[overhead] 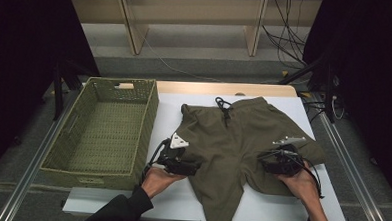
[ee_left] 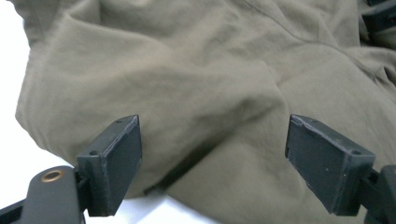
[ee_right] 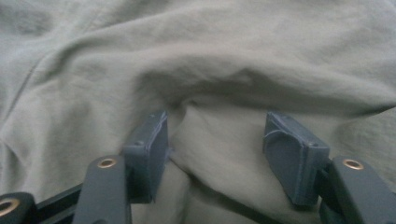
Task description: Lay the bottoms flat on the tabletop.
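Both hands low over olive shorts (overhead: pixel 243 137) spread on table (overhead: pixel 280 204). Left gripper (overhead: pixel 189 166) jaws released, cloth edge dead ahead. Right gripper (overhead: pixel 277 161) jaws parted astride a fold, not clamped; nearer.

A white table top (overhead: pixel 280 204) stood on a grey floor (overhead: pixel 196 68), with a strip of light wood (overhead: pixel 225 88) along its far edge. Beyond it, pale wooden furniture legs (overhead: pixel 132 30) rose from a lighter patch of floor, and loose black cables (overhead: pixel 282 41) trailed at the right. Dark curtains (overhead: pixel 366 58) closed both sides. Metal rails (overhead: pixel 354 172) flanked the table. The light was dim.
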`<state>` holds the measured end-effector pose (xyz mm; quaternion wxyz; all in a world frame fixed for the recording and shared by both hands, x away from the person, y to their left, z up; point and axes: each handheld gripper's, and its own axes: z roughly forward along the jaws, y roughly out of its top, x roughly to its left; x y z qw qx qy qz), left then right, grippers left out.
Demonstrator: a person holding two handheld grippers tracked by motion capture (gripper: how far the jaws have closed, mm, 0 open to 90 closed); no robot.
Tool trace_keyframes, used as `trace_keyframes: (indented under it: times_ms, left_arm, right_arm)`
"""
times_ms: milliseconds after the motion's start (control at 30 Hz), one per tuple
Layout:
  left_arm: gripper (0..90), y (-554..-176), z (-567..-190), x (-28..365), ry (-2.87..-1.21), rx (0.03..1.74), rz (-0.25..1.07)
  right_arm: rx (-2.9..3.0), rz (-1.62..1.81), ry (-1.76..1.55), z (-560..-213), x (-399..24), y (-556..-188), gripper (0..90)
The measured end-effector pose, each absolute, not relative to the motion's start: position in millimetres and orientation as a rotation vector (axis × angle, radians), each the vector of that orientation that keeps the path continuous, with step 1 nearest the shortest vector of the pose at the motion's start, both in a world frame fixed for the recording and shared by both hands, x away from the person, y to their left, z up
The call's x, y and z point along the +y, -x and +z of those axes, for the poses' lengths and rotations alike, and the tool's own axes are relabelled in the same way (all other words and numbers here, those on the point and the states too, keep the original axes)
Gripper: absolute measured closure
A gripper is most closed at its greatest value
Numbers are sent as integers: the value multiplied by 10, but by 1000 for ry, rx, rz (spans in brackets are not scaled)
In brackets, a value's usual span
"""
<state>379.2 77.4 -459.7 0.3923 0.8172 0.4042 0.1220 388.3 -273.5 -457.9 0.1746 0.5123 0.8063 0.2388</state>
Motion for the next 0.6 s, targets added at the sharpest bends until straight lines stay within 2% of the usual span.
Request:
trace_keyframes:
  times_ms: [67, 200, 400, 533, 600]
  left_arm:
    - [187, -3768, -4625, 766, -2069, 1035, 276]
    - [190, -3712, -4691, 696, -2102, 1030, 248]
    - [241, -3673, -4776, 606, -2147, 1014, 230]
    - [379, -3657, -4811, 591, -2166, 998, 217]
    - [499, -3645, -4824, 574, -2185, 981, 202]
  right_arm:
    - [2297, 657, -1454, -4603, -2729, -3887, 456]
    - [2324, 641, -1458, -4632, -2707, -3890, 580]
    - [2359, 656, -1466, -4625, -2678, -3878, 818]
    - [2370, 635, -1452, -4606, -2637, -3859, 878]
    - [2377, 632, -1446, -4593, -2603, -3840, 883]
